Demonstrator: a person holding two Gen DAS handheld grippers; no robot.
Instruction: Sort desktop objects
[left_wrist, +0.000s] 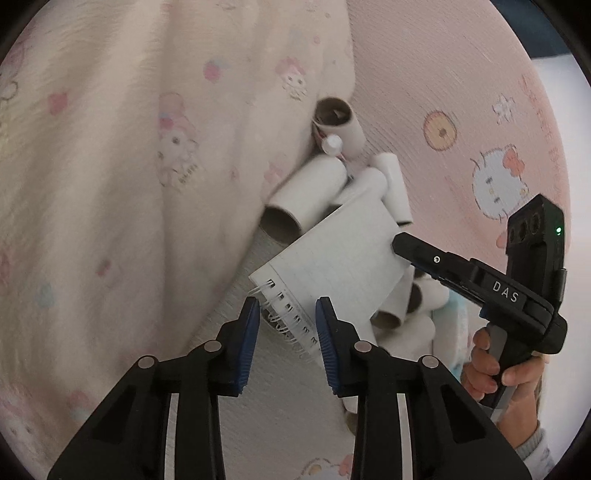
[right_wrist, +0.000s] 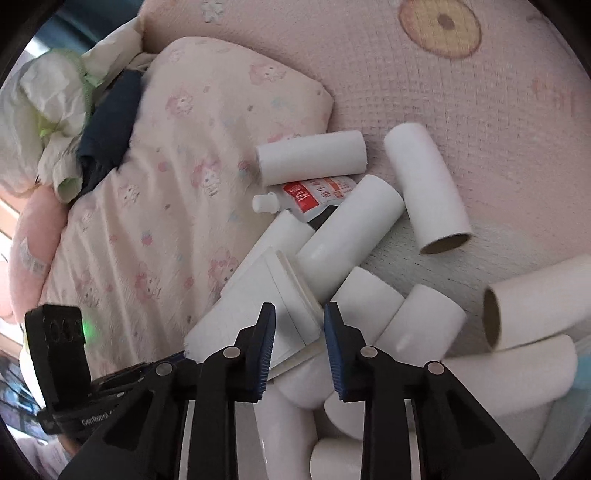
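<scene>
A white spiral notebook (left_wrist: 332, 258) lies tilted over a heap of white cardboard tubes (left_wrist: 306, 192). Its wire-bound corner sits between the blue pads of my left gripper (left_wrist: 287, 302), which stands open; a gap shows beside the left pad. In the right wrist view the notebook's (right_wrist: 258, 306) far corner lies between the pads of my right gripper (right_wrist: 300, 306), which is shut on it. From the left wrist view the right gripper (left_wrist: 397, 243) pinches that corner from the right. A red-and-white tube with a white cap (right_wrist: 317, 194) lies among the cardboard tubes (right_wrist: 424, 192).
A pink cartoon-print quilt (right_wrist: 166, 184) bulges on the left, close against the heap. The pink mat (right_wrist: 443, 92) spreads behind the tubes. Crumpled white-green paper (right_wrist: 55, 103) and a dark blue cloth (right_wrist: 110, 122) lie at the far left. A person's hand (left_wrist: 491, 373) holds the right gripper's handle.
</scene>
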